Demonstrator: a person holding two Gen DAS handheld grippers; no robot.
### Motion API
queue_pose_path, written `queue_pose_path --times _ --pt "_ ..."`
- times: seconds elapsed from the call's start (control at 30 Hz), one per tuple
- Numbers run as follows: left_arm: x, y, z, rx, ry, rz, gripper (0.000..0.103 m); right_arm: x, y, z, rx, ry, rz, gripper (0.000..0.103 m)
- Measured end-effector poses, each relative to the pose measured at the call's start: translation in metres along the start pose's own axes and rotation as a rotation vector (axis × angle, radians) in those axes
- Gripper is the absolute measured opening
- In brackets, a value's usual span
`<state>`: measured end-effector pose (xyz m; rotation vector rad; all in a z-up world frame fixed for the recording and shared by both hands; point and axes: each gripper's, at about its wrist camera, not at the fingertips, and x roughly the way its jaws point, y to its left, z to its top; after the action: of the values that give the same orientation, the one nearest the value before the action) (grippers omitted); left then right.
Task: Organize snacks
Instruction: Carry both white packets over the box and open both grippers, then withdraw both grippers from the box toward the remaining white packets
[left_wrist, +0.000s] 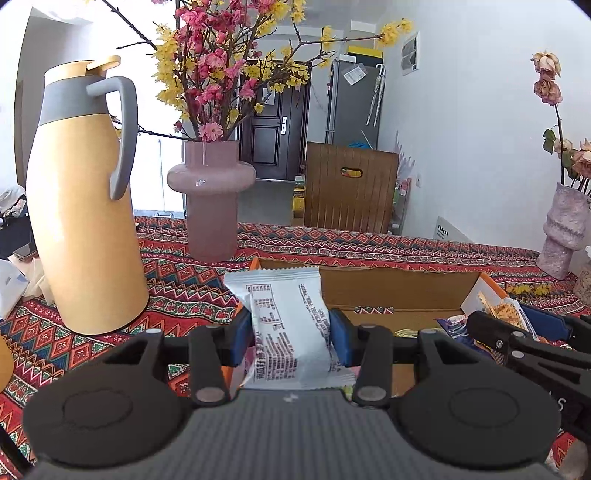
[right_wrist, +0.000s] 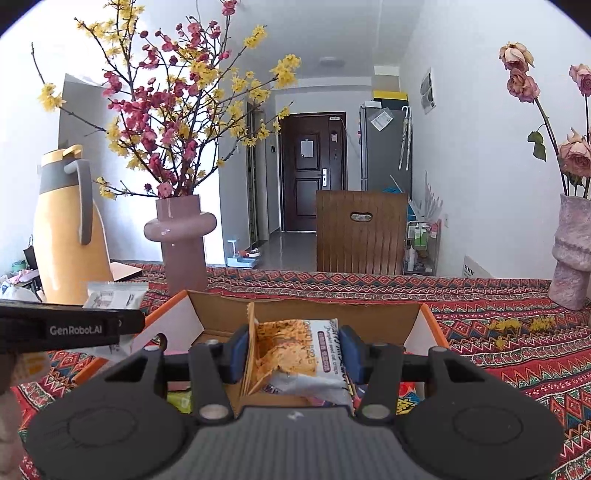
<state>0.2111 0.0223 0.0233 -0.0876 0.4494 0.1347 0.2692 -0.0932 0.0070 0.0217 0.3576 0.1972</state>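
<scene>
My left gripper (left_wrist: 291, 338) is shut on a white snack packet (left_wrist: 291, 325) with black print, held upright over the near left end of an open cardboard box (left_wrist: 399, 286) with orange edges. My right gripper (right_wrist: 293, 354) is shut on an orange-and-white oat crisp packet (right_wrist: 299, 354), held over the same box (right_wrist: 332, 314). The right gripper also shows at the right of the left wrist view (left_wrist: 517, 325), and the left gripper with its white packet (right_wrist: 114, 295) shows at the left of the right wrist view. Other snack wrappers lie in the box, mostly hidden.
The table has a red patterned cloth (left_wrist: 369, 247). A yellow thermos jug (left_wrist: 81, 206) and a pink vase of flowers (left_wrist: 212, 199) stand at the left behind the box. A second pink vase (right_wrist: 572, 251) stands at the right. A wooden chair back (right_wrist: 360, 232) is beyond the table.
</scene>
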Motion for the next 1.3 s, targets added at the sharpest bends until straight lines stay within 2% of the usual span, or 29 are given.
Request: queue_pose_path --times 0.23,0.27,0.3,0.37,0.4,0.47,0.5,0.53,0.97,1.3 --pt "0.011 0.007 -0.005 -0.010 0.011 0.010 0.048 0.006 -0.006 -0.006 0.023 0.015 0.001 0.051" --pt "0.011 0.009 -0.006 -0.017 0.011 0.006 0.056 0.006 -0.007 -0.007 0.025 0.020 0.000 0.053" --pt "0.010 0.010 -0.006 -0.025 0.009 0.001 0.062 0.007 -0.007 -0.007 0.030 0.023 -0.004 0.059" --pt "0.004 0.012 -0.006 -0.034 -0.014 0.008 0.085 0.005 -0.009 -0.007 0.044 0.021 -0.010 0.061" --pt "0.002 0.012 -0.006 -0.037 -0.027 0.011 0.090 0.003 -0.011 -0.007 0.053 0.016 -0.008 0.065" --pt "-0.004 0.014 -0.006 -0.045 -0.053 0.012 0.103 -0.001 -0.014 -0.006 0.073 -0.003 -0.013 0.085" --pt "-0.006 0.014 -0.005 -0.049 -0.065 0.013 0.103 -0.004 -0.015 -0.006 0.082 -0.014 -0.015 0.099" --pt "-0.007 0.015 -0.005 -0.053 -0.071 0.012 0.103 -0.006 -0.016 -0.006 0.089 -0.022 -0.016 0.103" --pt "-0.009 0.015 -0.005 -0.072 -0.070 0.008 0.103 -0.013 -0.020 -0.005 0.113 -0.042 -0.016 0.103" --pt "-0.019 0.014 0.004 -0.087 -0.052 0.022 0.103 -0.030 -0.023 0.009 0.120 -0.083 -0.026 0.103"
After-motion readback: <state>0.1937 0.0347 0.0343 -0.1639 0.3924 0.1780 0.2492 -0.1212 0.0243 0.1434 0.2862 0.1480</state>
